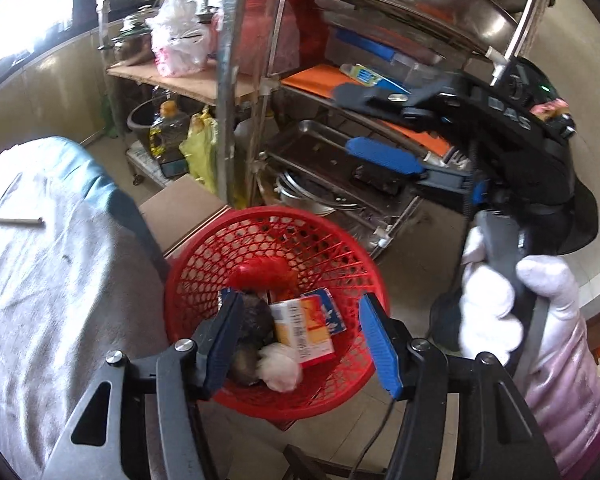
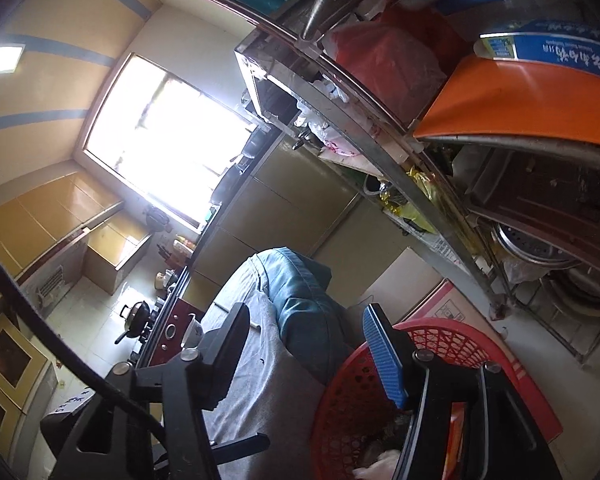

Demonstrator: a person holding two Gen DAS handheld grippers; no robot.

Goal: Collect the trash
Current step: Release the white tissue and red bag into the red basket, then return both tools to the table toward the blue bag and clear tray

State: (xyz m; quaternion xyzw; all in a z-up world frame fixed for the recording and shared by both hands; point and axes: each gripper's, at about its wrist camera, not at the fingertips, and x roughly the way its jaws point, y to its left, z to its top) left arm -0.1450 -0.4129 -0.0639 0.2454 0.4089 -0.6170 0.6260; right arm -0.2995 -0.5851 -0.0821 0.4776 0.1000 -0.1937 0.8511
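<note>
The left gripper (image 1: 300, 340) hung over the red basket (image 1: 220, 256), its jaws spread and pinching nothing. The trash lay straight below them inside the basket: a dark lump (image 1: 256, 316), a carton (image 1: 304, 330) and a white wad (image 1: 282, 366). The right gripper (image 1: 374, 126), held by a gloved hand (image 1: 512, 312), stood farther right, jaws also spread and empty. The left one seemed nearer to the basket.

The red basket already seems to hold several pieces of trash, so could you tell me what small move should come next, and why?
Probably lift both grippers away to look for more trash. The left gripper hangs open over the red basket with nothing between its fingers; the box and white wad lie inside. The right gripper is open and empty too.
</note>
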